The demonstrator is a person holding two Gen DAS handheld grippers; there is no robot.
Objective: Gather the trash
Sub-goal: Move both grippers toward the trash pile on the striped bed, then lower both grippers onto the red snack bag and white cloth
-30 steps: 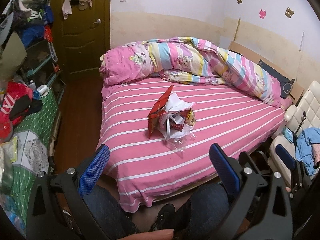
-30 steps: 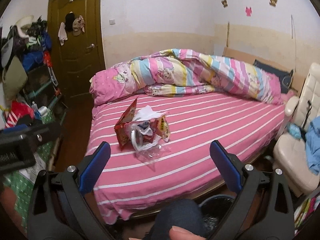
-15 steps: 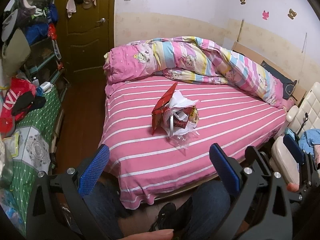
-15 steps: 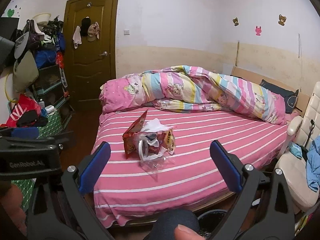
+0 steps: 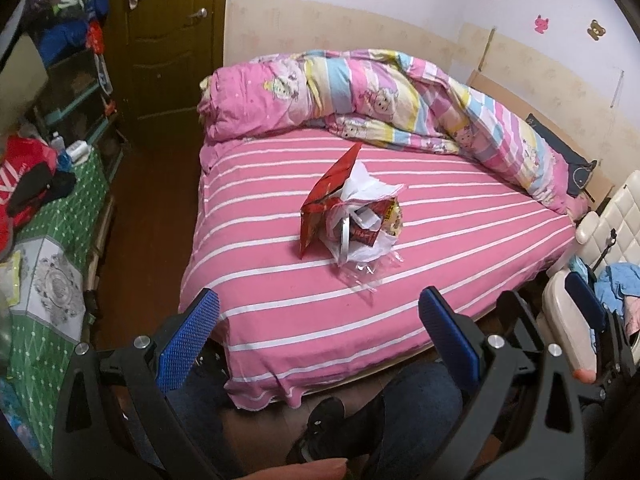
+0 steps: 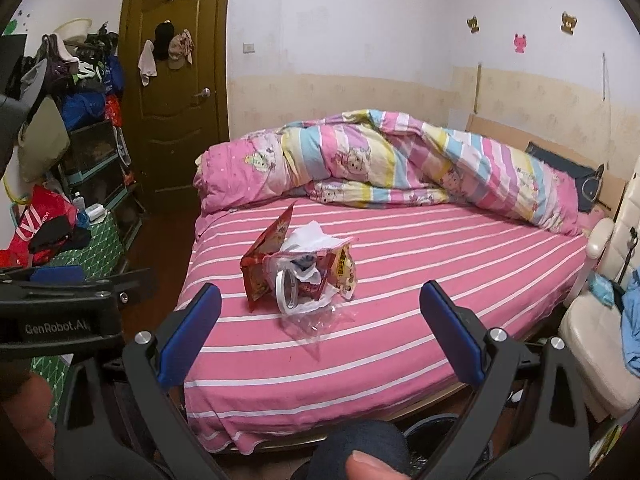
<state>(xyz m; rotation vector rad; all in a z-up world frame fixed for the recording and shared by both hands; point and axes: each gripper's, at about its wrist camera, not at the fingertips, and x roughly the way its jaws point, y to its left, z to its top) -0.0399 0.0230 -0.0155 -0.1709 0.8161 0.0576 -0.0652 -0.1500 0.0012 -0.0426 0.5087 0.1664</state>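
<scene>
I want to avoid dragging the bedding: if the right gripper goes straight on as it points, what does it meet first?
Probably the trash pile on the striped sheet; the open right gripper has nothing between it and the pile, though depth is unclear.

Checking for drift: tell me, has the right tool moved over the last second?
Yes. The right tool tilted upward: the door and bed now sit lower in its view.

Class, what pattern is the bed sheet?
The sheet is pink with thin white stripes, clearest in the left wrist view.
</scene>
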